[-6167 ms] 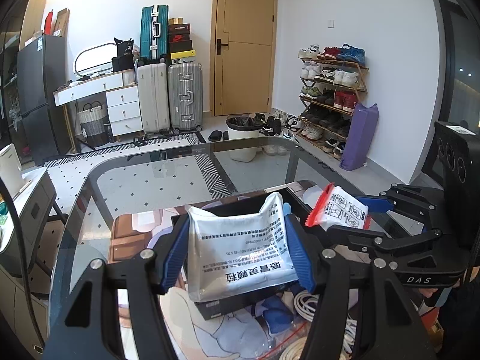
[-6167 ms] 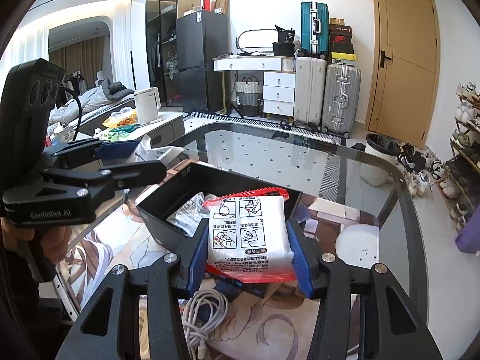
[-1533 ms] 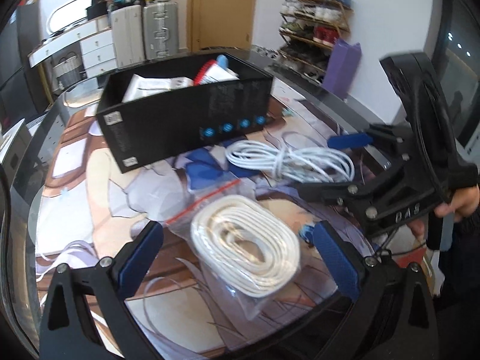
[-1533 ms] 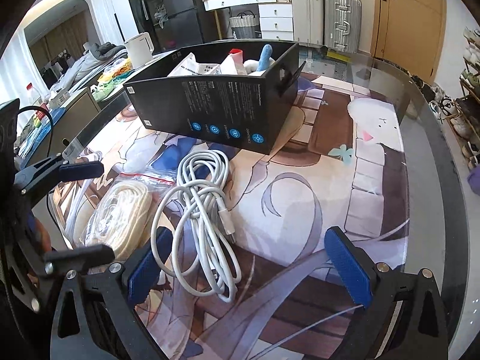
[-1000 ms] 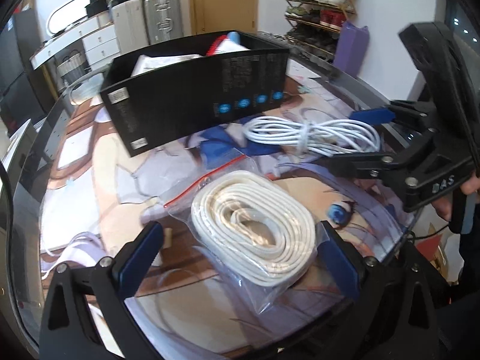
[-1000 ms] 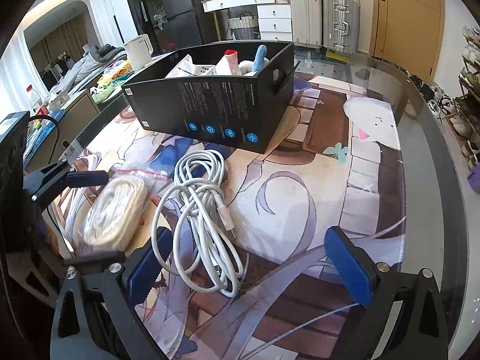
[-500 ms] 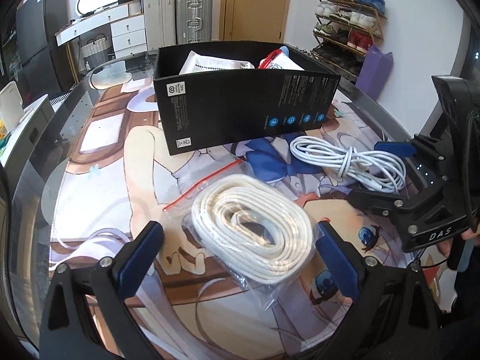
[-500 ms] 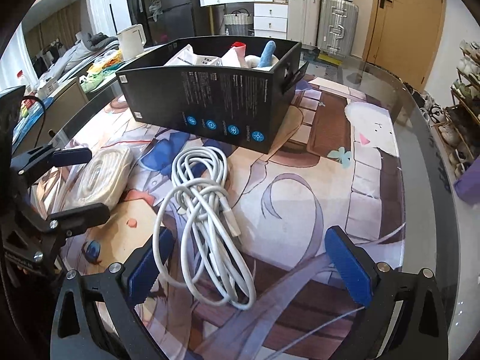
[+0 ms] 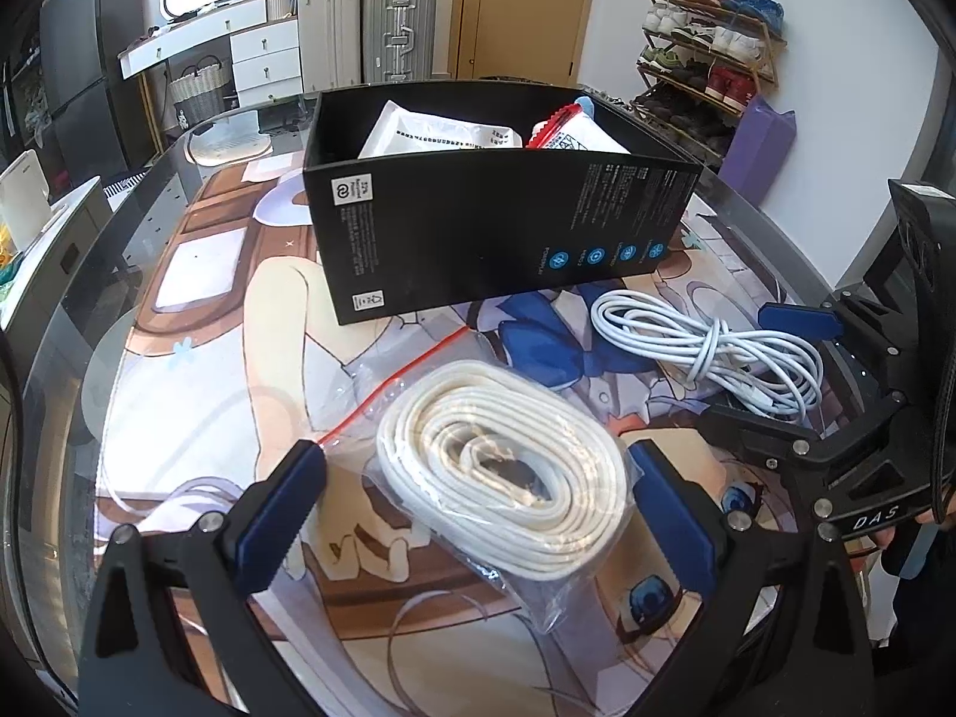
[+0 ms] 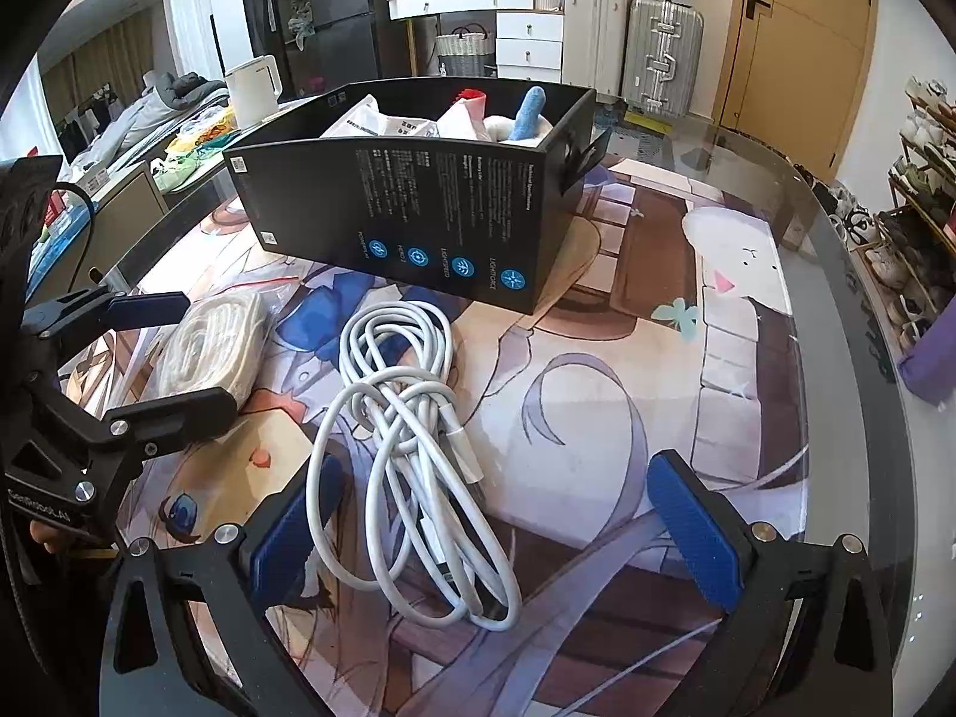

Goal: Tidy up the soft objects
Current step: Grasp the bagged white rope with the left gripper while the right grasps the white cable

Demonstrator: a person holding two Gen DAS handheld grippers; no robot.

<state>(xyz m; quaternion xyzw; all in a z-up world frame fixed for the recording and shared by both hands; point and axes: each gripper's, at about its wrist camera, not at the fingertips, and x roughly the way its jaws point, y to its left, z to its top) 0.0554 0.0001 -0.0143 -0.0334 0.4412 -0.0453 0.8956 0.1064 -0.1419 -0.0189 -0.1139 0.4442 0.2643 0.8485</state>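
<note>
the left gripper (image 9: 478, 496) had its fingers (image 9: 281, 508) spread wide w/ the bagged white cord coil (image 9: 502, 466) lying btwn them on the table (image 9: 179, 370), neither pad clearly touching the bag. the right gripper (image 10: 496, 514) was likewise released, fingers (image 10: 696, 532) wide apart, w/ the loose white cable bundle (image 10: 412, 442) btwn them nearer the left pad, not gripped. the black box (image 10: 418, 221) stood beyond both sets of fingertips, holding a white packet (image 9: 436, 131), a red-edged packet (image 9: 573, 134) & a blue-white plush (image 10: 526, 113).
</note>
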